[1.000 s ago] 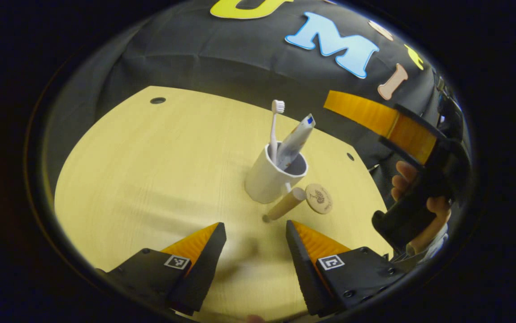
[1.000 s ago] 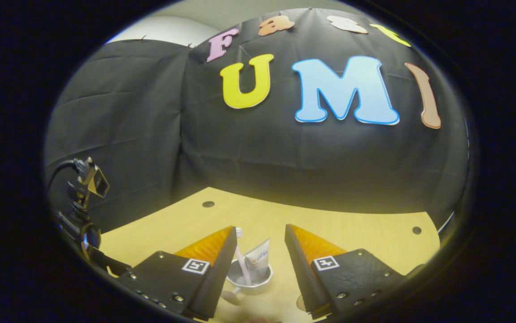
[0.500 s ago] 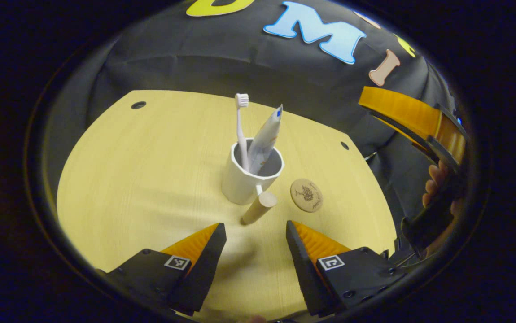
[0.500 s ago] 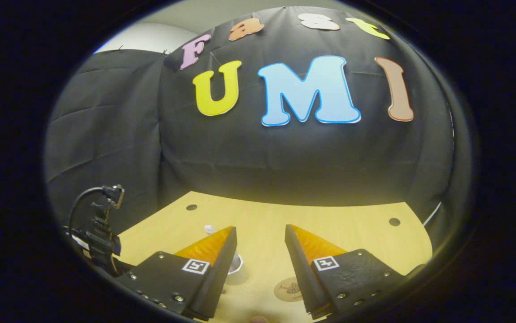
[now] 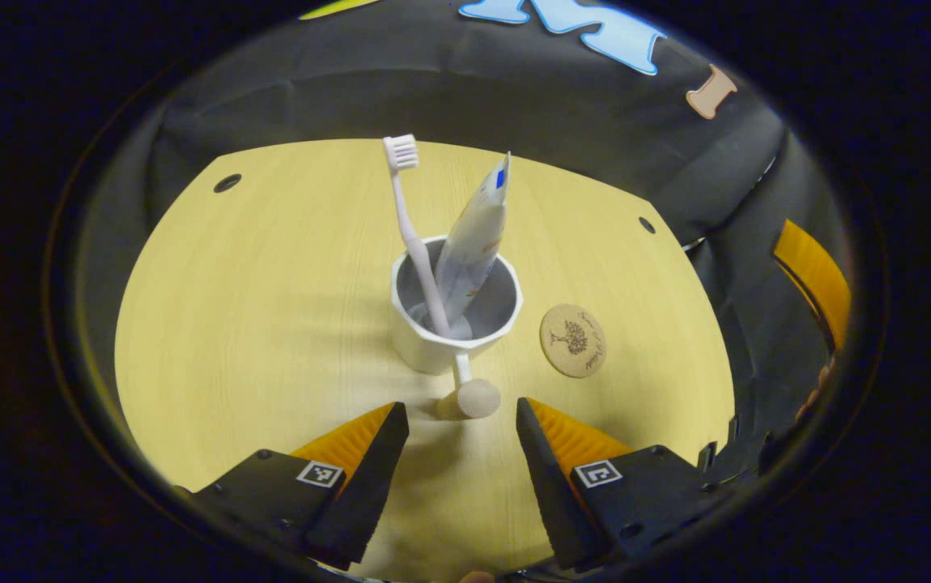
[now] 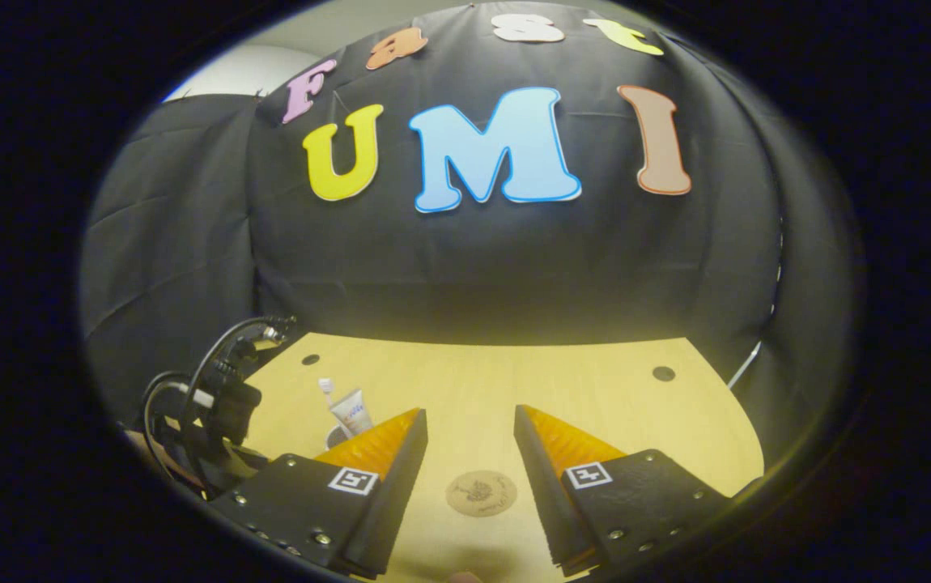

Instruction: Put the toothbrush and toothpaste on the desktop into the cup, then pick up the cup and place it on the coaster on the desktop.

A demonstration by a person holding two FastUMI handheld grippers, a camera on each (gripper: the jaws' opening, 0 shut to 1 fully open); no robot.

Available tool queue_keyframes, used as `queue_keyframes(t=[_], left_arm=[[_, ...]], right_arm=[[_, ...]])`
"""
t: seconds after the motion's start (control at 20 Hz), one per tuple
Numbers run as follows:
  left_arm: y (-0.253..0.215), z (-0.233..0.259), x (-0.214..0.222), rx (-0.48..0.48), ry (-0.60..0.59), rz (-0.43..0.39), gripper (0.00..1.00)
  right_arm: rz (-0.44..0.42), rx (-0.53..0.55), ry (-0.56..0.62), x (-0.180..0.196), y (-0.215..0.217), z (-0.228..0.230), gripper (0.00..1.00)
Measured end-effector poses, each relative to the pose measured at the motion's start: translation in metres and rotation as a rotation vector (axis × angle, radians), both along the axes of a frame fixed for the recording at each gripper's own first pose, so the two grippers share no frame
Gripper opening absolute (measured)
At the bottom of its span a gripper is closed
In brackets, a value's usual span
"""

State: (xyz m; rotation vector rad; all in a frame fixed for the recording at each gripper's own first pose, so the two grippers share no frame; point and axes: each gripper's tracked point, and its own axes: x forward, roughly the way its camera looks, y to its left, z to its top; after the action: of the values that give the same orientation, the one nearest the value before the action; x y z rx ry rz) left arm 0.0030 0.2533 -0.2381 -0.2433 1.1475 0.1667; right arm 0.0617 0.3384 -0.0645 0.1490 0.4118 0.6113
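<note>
Right gripper view: own finger [image 6: 384, 449] hides most of cup [image 6: 334, 437]; both grippers' jaws apart, empty.

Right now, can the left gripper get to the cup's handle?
Probably yes. The left gripper is open, and the cup's handle points straight at the gap between its fingers. Only bare desktop lies between. The coaster sits off to the side.

We see white faceted cup [image 5: 456, 324] upright on desktop, stubby wooden handle toward us. Pink toothbrush [image 5: 413, 227] stands in it, bristles up, leaning left. Toothpaste [image 5: 475, 239] tube stands beside it, crimped end up. Round wooden coaster [image 5: 572, 340] lies flat, bare, just right of cup.
</note>
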Motion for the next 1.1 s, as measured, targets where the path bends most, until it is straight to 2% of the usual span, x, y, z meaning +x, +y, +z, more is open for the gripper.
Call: queue_keyframes(t=[0.15, 0.4, 0.45, 0.5, 0.7, 0.75, 0.85, 0.9, 0.95, 1.0, 1.05, 1.1], left_arm=[[0.001, -0.007, 0.011, 0.009, 0.049, 0.022, 0.88], [0.009, -0.026, 0.022, 0.057, 0.144, 0.039, 0.88], [0.009, -0.029, 0.023, 0.060, 0.160, 0.044, 0.82], [0.010, -0.032, 0.024, 0.060, 0.173, 0.044, 0.88], [0.015, -0.044, 0.031, 0.047, 0.210, 0.079, 0.86], [0.018, -0.048, 0.033, 0.051, 0.218, 0.092, 0.81], [0.022, -0.053, 0.035, 0.061, 0.231, 0.103, 0.79], [0.019, -0.058, 0.036, 0.055, 0.236, 0.104, 0.68], [0.018, -0.058, 0.036, 0.052, 0.241, 0.105, 0.65], [0.021, -0.057, 0.037, 0.065, 0.238, 0.109, 0.67], [0.021, -0.060, 0.039, 0.068, 0.233, 0.115, 0.55], [0.022, -0.060, 0.039, 0.074, 0.234, 0.117, 0.49]], right_arm=[[-0.016, -0.048, 0.021, -0.006, -0.023, -0.017, 0.69], [-0.038, -0.036, 0.092, -0.015, -0.043, -0.036, 0.69], [-0.040, -0.038, 0.106, -0.016, -0.044, -0.041, 0.69], [-0.040, -0.039, 0.120, -0.017, -0.045, -0.045, 0.69], [-0.049, -0.048, 0.132, -0.018, -0.050, -0.053, 0.69], [-0.051, -0.048, 0.135, -0.018, -0.052, -0.054, 0.69], [-0.057, -0.046, 0.146, -0.018, -0.055, -0.056, 0.69], [-0.060, -0.045, 0.152, -0.018, -0.056, -0.057, 0.69], [-0.064, -0.045, 0.158, -0.018, -0.059, -0.058, 0.69], [-0.068, -0.046, 0.165, -0.018, -0.061, -0.059, 0.69], [-0.070, -0.045, 0.173, -0.019, -0.061, -0.061, 0.69], [-0.072, -0.042, 0.182, -0.020, -0.063, -0.062, 0.69]])
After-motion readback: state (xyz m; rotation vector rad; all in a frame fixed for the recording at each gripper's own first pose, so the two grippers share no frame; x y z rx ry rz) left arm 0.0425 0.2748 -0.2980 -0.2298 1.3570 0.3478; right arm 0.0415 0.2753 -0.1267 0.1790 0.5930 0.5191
